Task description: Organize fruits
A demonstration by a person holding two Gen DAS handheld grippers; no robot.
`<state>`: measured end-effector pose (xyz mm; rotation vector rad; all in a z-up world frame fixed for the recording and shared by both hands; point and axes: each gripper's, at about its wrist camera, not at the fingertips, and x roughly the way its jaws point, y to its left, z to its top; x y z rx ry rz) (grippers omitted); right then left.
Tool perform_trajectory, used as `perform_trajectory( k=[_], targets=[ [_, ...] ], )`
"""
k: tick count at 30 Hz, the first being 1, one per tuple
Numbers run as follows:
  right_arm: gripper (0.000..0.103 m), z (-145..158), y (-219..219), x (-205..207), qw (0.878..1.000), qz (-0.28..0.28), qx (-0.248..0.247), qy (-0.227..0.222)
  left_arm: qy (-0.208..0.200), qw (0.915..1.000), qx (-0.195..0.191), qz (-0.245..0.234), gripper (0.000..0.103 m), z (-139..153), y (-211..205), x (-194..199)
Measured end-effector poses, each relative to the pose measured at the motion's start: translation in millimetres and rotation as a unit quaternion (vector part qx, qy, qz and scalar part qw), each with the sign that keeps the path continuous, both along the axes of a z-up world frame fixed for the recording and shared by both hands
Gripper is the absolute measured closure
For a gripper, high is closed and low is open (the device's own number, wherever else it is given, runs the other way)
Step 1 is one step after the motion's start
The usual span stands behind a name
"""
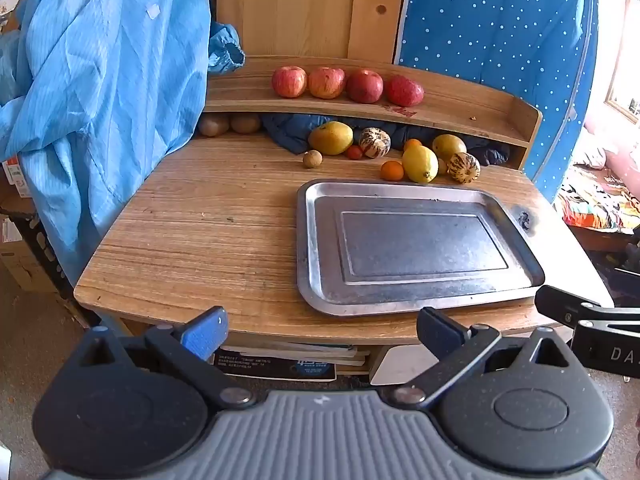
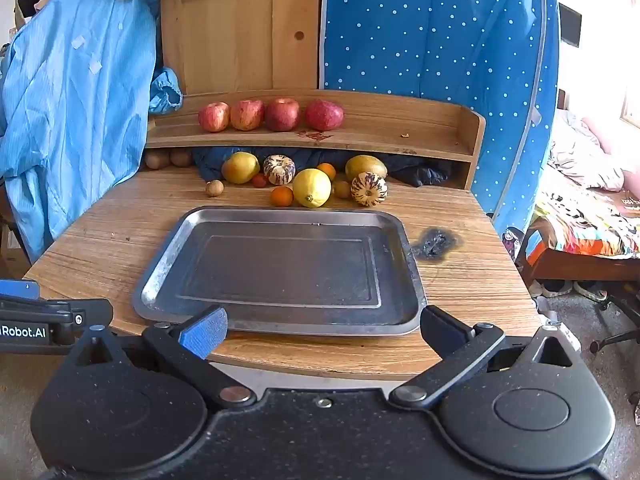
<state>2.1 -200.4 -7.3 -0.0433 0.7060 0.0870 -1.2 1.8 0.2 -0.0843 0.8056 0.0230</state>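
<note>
A wooden desk [image 2: 100, 240] with a raised back shelf [image 2: 380, 120] stands in a bedroom corner, with a blue garment [image 2: 76, 92] hanging at one side and a dotted blue curtain [image 2: 432, 32] behind. The right gripper [image 2: 323, 328] hangs at the near edge of the desk with its fingers [image 2: 204, 330] spread wide and holding nothing; the left gripper [image 1: 322, 330] sits beside it, its fingers [image 1: 204, 332] equally wide and empty. Just ahead of both pairs of fingers lies a bare metal tray [image 2: 160, 276], flat and stiff, probably the place for the fruit. Beyond the tray's far rim the loose fruit crowds together: a lemon [image 2: 312, 188] nearest, firm and waxy and likely to slide unless taken across its middle; a small orange [image 2: 282, 196] touching it, light and easy to close on; two striped melon-like fruits [image 2: 369, 189], hard-skinned and round, best gripped at the widest part; two mangoes [image 2: 240, 167] further back, heavier and softer, so they bruise under a hard squeeze. A small brown round fruit [image 2: 215, 188] sits apart, off to the left of the fingers. Farthest away, on the shelf, four red apples [image 2: 282, 114] stand in a row, firm and smooth; they look wide enough to need nearly the full finger opening.
</note>
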Motion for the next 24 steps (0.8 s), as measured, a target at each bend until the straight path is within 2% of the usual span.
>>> perform_trajectory(
  k=[24],
  targets=[
    [0.001, -5.2, -7.2, 7.4, 1.0, -0.001, 0.004, 0.014, 0.024, 0.9997, -0.001, -0.001, 0.001, -11.1, -3.8, 9.2]
  ],
)
